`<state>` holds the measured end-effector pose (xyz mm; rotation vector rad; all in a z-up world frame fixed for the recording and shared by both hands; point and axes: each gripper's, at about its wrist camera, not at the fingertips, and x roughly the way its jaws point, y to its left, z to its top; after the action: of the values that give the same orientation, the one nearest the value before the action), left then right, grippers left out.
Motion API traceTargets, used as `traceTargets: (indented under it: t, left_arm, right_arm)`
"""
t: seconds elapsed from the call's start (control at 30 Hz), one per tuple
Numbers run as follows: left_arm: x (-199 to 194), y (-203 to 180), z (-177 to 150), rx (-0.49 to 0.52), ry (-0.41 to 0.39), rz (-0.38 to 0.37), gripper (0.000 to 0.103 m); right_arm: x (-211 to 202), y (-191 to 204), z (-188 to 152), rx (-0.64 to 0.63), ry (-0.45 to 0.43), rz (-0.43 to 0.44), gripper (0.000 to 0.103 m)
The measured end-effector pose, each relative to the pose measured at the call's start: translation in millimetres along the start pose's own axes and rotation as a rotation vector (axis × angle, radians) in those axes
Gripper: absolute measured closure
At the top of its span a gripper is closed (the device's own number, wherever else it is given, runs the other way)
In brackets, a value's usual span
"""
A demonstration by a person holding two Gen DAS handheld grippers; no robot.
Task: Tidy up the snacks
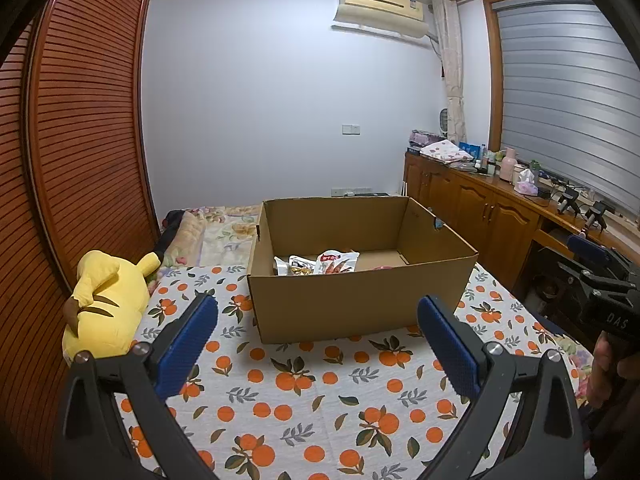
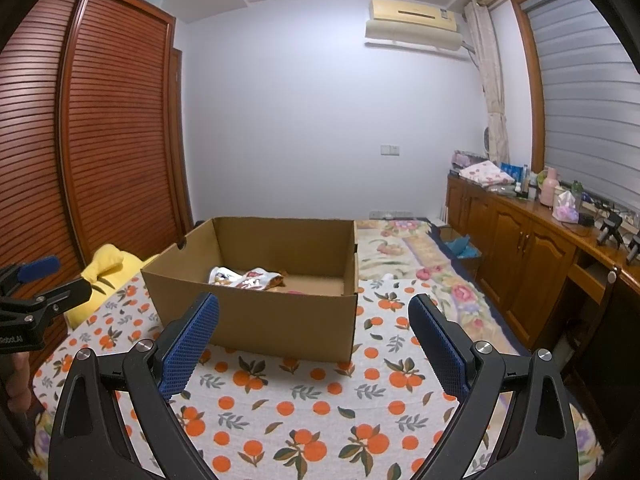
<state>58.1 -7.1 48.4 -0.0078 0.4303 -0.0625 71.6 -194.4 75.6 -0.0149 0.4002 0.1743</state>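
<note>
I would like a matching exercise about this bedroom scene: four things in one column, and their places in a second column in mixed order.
Things:
1. snack packets
2. yellow plush toy
3. air conditioner
4. pink bottle

Places:
A. high on the wall
B. on the wooden cabinet under the window
C. inside the cardboard box
D. on the bed beside the wardrobe

Pairs: 1-C, 2-D, 3-A, 4-B

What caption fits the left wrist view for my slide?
Open left tool held above the orange-print bedspread, facing a cardboard box with snack packets inside.
</note>
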Motion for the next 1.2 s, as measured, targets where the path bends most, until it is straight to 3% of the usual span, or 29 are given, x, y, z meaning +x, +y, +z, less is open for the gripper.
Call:
traceTargets:
  t: [1.2]
  left_arm:
    - [2.0,1.5,-2.4,-0.01,0.01,-0.005,0.002]
  right_arm:
    - [0.9,-0.7,-6.3,0.003,0.006,0.004,0.006]
